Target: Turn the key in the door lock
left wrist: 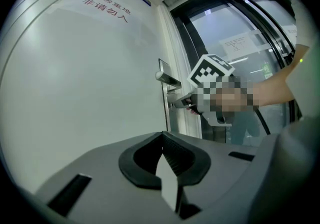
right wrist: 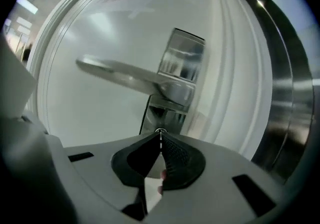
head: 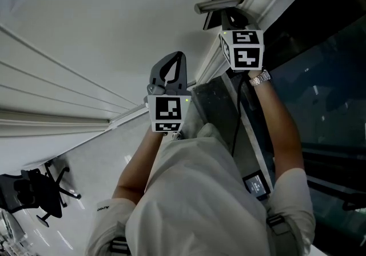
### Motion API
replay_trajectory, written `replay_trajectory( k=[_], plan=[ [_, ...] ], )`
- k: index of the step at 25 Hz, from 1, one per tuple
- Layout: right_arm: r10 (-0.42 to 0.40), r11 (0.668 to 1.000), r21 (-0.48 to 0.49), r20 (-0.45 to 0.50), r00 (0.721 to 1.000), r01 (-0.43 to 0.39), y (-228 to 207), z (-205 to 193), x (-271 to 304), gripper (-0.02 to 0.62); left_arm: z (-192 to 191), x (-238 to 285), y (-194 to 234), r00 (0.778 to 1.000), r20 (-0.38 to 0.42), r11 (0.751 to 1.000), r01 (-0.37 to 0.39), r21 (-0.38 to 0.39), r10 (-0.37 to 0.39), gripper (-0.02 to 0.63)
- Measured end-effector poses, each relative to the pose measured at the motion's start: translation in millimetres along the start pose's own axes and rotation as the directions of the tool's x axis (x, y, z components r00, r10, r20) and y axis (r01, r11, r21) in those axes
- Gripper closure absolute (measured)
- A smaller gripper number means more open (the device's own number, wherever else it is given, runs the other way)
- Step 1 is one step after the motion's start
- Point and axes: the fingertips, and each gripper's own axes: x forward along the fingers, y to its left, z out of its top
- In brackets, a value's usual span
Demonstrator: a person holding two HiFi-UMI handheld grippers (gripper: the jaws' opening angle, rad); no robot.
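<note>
— What shows from the head view?

— The white door (head: 86,32) fills the left side and dark glass (head: 326,78) the right. The right gripper (head: 230,19) reaches to the door's edge, just under the metal handle (head: 220,3). The arm behind it wears a wristwatch (head: 260,78). The left gripper (head: 178,58) is held lower and apart from the door, touching nothing. A black chair (head: 40,192) stands on the floor at lower left. The key can't be made out from here.

— And the left gripper view?

— The left gripper's two fingers are pressed together at the tips, with nothing between them. Beyond them are the door, with red lettering (left wrist: 107,9) near its top, and the handle, which sticks out level. The right gripper (left wrist: 186,102) has its tip against the plate (left wrist: 164,93) just below that handle. The key is too small to see here as well.

— Then the right gripper view?

— This one is close in. The handle (right wrist: 125,73) runs off to the left from its bright plate. Directly below sits the round lock (right wrist: 160,131). The right gripper's fingers meet right in front of it and pinch a thin silvery sliver, the key (right wrist: 160,139). The key is seen edge-on and sits in the lock.
</note>
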Motion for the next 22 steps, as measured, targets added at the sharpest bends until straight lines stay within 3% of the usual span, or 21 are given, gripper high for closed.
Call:
replay_trajectory(
  k=[2,4,6,8,10,11,12,14,16,17,18,22],
  plan=[
    [0.070,0.968,0.243,0.005,0.998,-0.069,-4,-2,0,0.581,0,0,-1,1.000,0.000,1.000,0.002,-0.001,-0.002,0.597],
    [0.137,0.872,0.472,0.028,0.990,-0.134,-8,-4,0,0.581,1,0,-1,1.000,0.001,1.000,0.002,0.001,-0.002,0.597],
    [0.202,0.715,0.671,0.070,0.977,-0.196,-12,-6,1,0.582,2,0,-1,1.000,0.002,1.000,0.002,0.002,-0.002,0.597],
    [0.253,0.520,0.817,0.131,0.959,-0.249,-13,-8,1,0.583,1,0,-1,1.000,0.000,1.000,0.001,0.003,-0.001,0.597],
    [0.280,0.320,0.904,0.194,0.940,-0.282,-13,-9,2,0.583,1,1,-2,1.000,0.000,1.000,0.002,0.003,-0.002,0.597],
    [0.285,0.238,0.927,0.220,0.933,-0.291,-13,-9,2,0.583,1,1,-3,1.000,0.000,1.000,0.003,0.004,-0.003,0.597],
    [0.284,0.172,0.939,0.241,0.928,-0.297,-13,-10,2,0.583,1,1,-4,1.000,0.000,1.000,0.004,0.004,-0.004,0.597],
    [0.277,0.076,0.950,0.270,0.922,-0.301,-15,-12,2,0.580,2,1,-5,1.000,0.002,1.000,0.007,0.007,-0.007,0.595],
    [0.275,0.029,0.952,0.285,0.918,-0.304,-16,-14,2,0.577,4,1,-6,1.000,0.004,1.000,0.008,0.010,-0.008,0.597],
    [0.278,0.036,0.951,0.284,0.918,-0.306,-16,-13,2,0.577,5,1,-6,1.000,0.005,1.000,0.009,0.011,-0.009,0.597],
    [0.281,0.065,0.949,0.279,0.918,-0.308,-15,-12,2,0.577,5,1,-7,1.000,0.006,1.000,0.009,0.012,-0.009,0.597],
    [0.279,0.255,0.909,0.257,0.925,-0.330,-8,-11,-7,0.577,3,-1,-9,1.000,0.004,1.000,0.010,0.014,-0.010,0.597]
  ],
)
